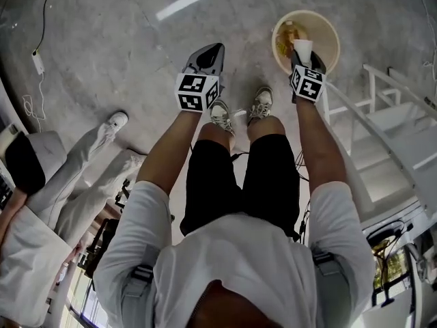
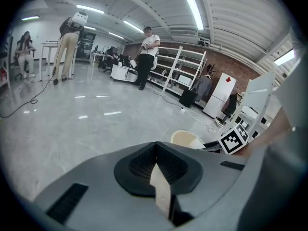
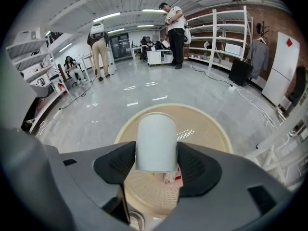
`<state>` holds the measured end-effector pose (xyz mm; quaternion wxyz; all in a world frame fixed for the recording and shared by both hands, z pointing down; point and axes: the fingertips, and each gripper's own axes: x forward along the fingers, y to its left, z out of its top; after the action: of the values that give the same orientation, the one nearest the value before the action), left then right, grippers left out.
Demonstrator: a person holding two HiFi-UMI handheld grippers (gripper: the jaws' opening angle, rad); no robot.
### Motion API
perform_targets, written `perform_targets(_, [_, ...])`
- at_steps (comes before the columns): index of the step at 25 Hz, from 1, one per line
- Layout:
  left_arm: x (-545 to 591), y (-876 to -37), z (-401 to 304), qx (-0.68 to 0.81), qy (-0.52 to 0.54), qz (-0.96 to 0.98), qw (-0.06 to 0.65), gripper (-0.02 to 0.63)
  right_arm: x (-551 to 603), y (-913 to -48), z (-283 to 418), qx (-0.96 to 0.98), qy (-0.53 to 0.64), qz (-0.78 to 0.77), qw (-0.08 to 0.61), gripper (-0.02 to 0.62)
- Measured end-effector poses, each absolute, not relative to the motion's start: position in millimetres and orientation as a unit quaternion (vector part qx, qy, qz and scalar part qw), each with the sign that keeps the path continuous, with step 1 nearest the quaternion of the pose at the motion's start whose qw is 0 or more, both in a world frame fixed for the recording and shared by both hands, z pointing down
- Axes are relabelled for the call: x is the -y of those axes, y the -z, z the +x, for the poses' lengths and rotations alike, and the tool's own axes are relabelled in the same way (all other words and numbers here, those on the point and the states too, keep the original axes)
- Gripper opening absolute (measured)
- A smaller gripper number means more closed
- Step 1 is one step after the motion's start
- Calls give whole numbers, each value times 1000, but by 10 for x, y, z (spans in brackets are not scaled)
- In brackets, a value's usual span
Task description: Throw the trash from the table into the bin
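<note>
In the head view both grippers hang low over the grey floor. My right gripper [image 1: 305, 59] is shut on a white paper cup [image 1: 302, 46], held over the round beige bin [image 1: 329, 29]. From the right gripper view, the cup [image 3: 156, 141] sits upright between the two dark pads of this gripper [image 3: 156, 163], right above the bin [image 3: 219, 134]. A red and white wrapper [image 3: 174, 175] lies inside. My left gripper [image 1: 207, 59] is left of the bin. In the left gripper view its jaws [image 2: 156, 165] are pressed together on a thin tan strip [image 2: 161, 189], with the bin [image 2: 185, 138] ahead to the right.
A white metal rack [image 1: 392, 135] stands right of the bin. A person in pale clothes [image 1: 82, 173] sits at the left. A cable and plug [image 1: 37, 61] lie on the floor at the far left. Standing people [image 3: 174, 25], shelves [image 3: 226, 37] and desks are farther off.
</note>
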<state>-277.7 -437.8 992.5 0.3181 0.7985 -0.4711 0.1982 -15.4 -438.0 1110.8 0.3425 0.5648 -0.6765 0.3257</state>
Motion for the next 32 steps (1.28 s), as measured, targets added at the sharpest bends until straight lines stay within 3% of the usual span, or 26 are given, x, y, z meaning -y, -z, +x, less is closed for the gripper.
perform_targets(8, [4407,-10060,-2786,467,-195,801,321,11,4406,-11230,-138,676,-321,563,351,276])
perform_targets(19, [4418,-8745,-2859,480,-178,809,288,11,4377,-9606,-441,698,-311,583,276,268])
perform_targets(22, [4368,-8168,-2964,486,-175,810,279,11,4314,-8919,-587,707,-303,584,258,209])
perform_targets(27, [4413,-7144,-3145,499,-157,815,250,11,4396,-7676,-813,731,-268,591,213,52])
perform_targets(32, [4313,-6269,-3183,505,-135,823,224,11,4304,-6566,-914,755,-226,589,177,6])
